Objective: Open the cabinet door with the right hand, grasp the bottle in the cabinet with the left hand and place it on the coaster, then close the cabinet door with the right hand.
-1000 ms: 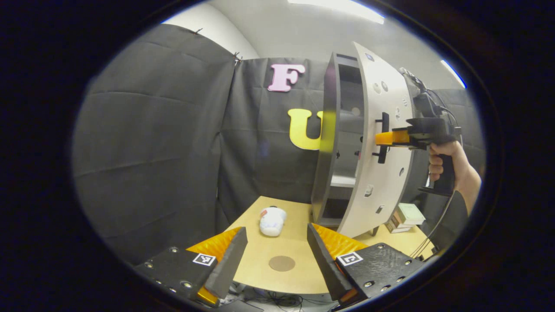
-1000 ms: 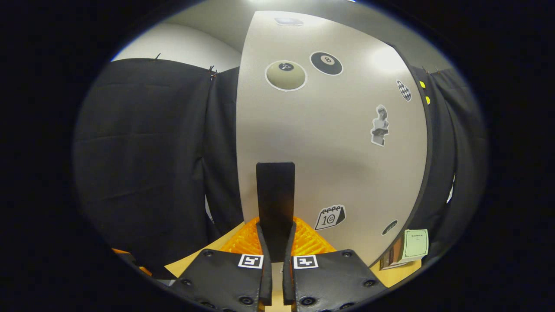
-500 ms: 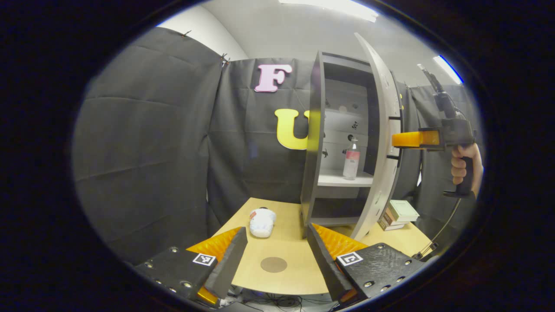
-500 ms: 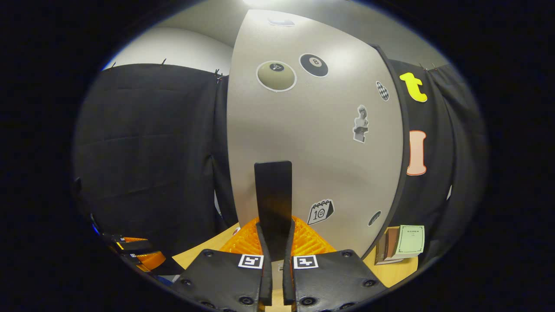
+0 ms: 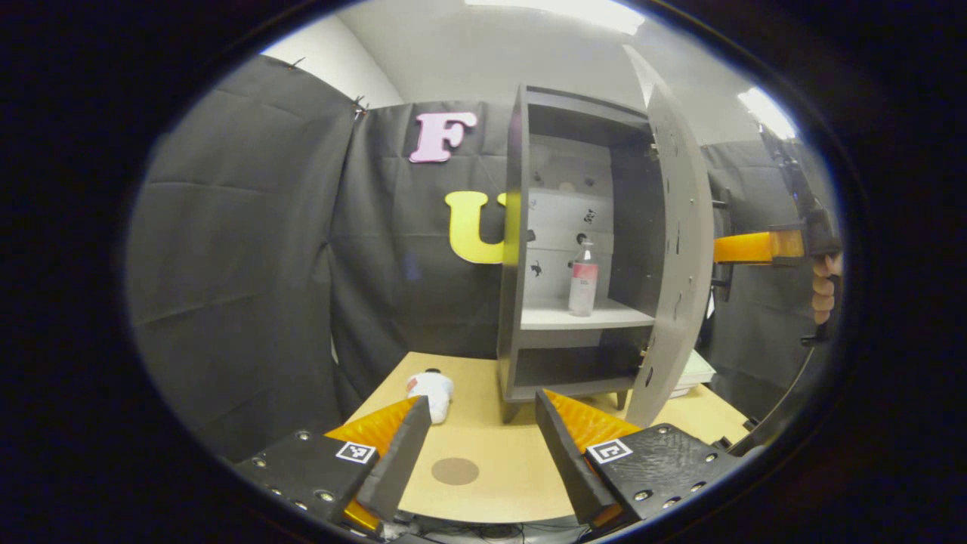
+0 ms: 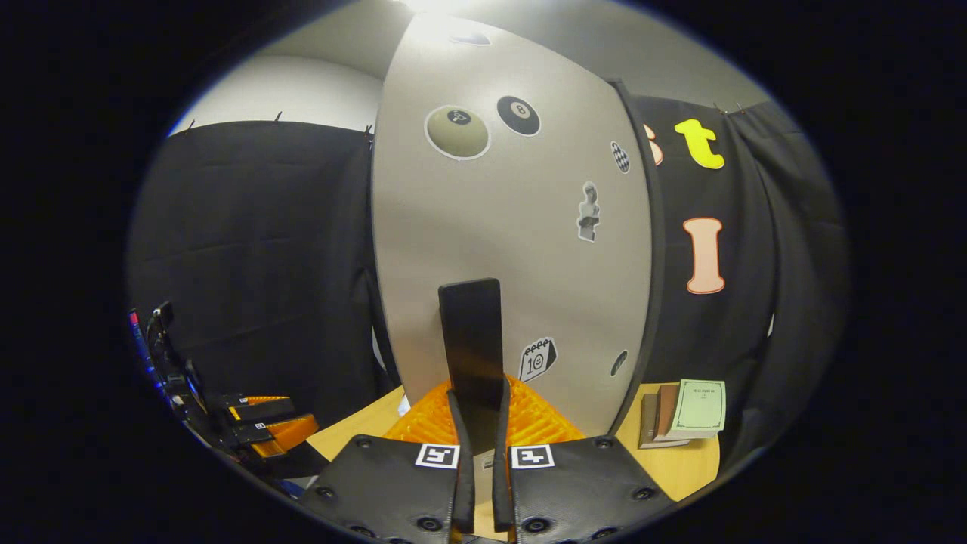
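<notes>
The grey cabinet (image 5: 511, 249) stands on the wooden table with its door (image 5: 675, 249) swung wide. A clear bottle (image 5: 582, 278) with a pink label stands upright on the middle shelf. A round brown coaster (image 5: 455, 471) lies on the table, near the front edge. My left gripper (image 5: 481, 432) is open and holds nothing, above the coaster and well short of the cabinet. My right gripper (image 6: 478, 400) is shut on the door's black handle (image 6: 471, 332). It also shows at the far right of the left gripper view, as the right gripper (image 5: 744, 247) held by a hand (image 5: 823, 287).
A white stuffed object (image 5: 430, 389) lies on the table left of the cabinet. A stack of books (image 6: 684, 412) sits beside the cabinet's right side, behind the door (image 6: 514, 242). The left gripper (image 6: 264, 427) appears low at the left of the right gripper view.
The right gripper has pulled the door from nearly closed to wide open, which has revealed the bottle on the shelf. My left gripper stayed open and its view has shifted to face the cabinet's inside.
</notes>
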Demonstrator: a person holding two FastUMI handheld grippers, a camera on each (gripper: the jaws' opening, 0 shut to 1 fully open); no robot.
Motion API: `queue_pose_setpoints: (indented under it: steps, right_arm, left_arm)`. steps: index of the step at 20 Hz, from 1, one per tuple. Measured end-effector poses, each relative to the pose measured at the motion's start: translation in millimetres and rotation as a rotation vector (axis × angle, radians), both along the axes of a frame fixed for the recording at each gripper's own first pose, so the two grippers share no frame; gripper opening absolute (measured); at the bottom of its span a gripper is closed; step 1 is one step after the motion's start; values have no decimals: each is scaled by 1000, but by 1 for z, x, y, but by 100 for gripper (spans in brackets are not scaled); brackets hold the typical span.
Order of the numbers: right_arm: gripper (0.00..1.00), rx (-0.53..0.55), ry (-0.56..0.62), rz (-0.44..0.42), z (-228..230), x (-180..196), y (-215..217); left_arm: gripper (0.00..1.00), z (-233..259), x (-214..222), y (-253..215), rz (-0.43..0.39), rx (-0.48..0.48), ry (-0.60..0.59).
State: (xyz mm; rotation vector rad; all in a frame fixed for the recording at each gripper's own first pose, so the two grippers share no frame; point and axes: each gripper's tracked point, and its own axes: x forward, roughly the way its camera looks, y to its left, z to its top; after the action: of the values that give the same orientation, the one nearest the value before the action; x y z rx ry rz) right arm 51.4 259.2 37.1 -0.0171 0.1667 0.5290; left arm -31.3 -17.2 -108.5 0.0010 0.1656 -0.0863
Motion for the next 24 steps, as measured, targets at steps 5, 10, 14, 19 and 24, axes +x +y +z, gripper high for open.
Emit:
queue_pose_setpoints:
  steps: [5, 10, 14, 19, 24]
  right_arm:
    - [10, 20, 4, -54, 0, -5, -15]
    - [9, -18, -23, -146, 0, -4, -41]
    - [10, -37, -37, -248, -2, -6, -62]
    - [9, -23, -2, -333, -13, -16, -93]
    - [3, 46, 23, -378, -16, -11, -118]
  left_arm:
    - [86, -2, 24, -27, -63, -9, 16]
    - [84, -5, 34, -56, -129, -11, 27]
    - [86, -10, 46, -77, -175, -13, 35]
    - [86, -15, 51, -98, -220, -12, 49]
    - [86, -14, 59, -105, -245, -11, 55]
